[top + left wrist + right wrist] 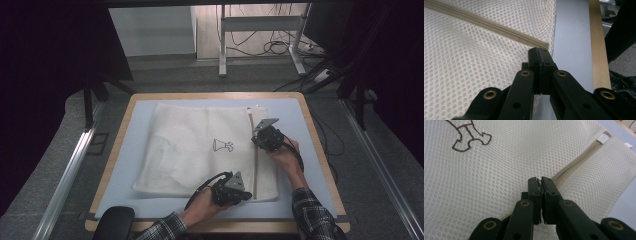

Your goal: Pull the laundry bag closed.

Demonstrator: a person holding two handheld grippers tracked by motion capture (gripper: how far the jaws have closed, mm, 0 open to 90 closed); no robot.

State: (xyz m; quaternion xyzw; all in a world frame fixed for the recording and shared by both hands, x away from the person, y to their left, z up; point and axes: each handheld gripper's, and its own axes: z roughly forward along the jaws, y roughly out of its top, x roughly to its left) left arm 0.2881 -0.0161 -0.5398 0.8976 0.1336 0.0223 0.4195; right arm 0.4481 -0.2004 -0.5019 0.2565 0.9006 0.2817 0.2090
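We are working on a white mesh laundry bag [200,150] that is lying flat at the middle of the pale blue mat [295,112] on the wooden table [312,127]. Its zipper [256,165] is running along the bag's 3 o'clock side, from 12 toward 6. Our left gripper [239,192] is pinching the mesh at the zipper's near end, around 5 o'clock on the bag, jaws pressed together on the fabric. Our right gripper [262,137] is clamping narrow on the zipper line farther up, near 2 o'clock, apparently on the slider, though we cannot tell for sure. We are judging the zipping as under way: the bag is anchored, the grip taken, and the stretch between the grippers remains to be run.
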